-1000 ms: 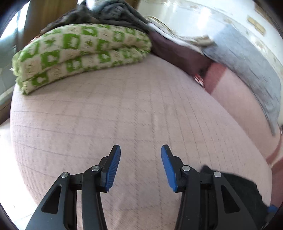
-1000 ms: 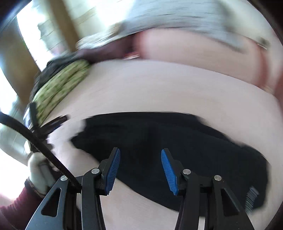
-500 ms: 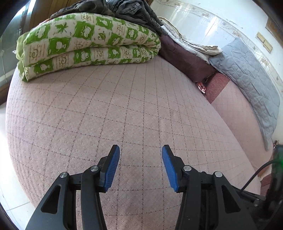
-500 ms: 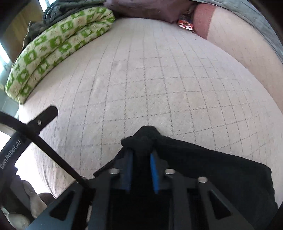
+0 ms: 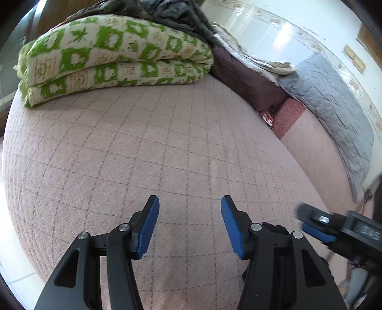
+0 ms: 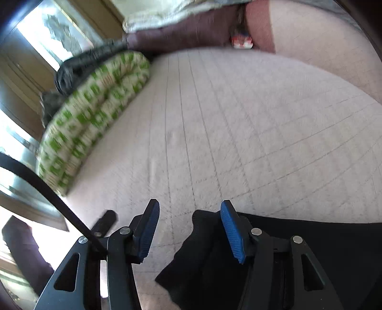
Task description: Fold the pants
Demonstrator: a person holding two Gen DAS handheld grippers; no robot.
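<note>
The black pants lie on the pink quilted bed, filling the lower right of the right wrist view. My right gripper is open, with a bunched corner of the pants lying between its jaws and under its right finger. In the left wrist view my left gripper is open and empty over the bare bed. A bit of the black pants shows behind its right finger. The right gripper shows at the lower right there.
A folded green-and-white quilt with dark clothes on top lies at the bed's far left. A maroon cushion and grey quilt lie at the back right. The bed's edge and floor are at the left.
My right gripper was shut on a bunch of the pants half a second ago and has now opened, letting the fabric go. The left gripper stays open over the bed.
</note>
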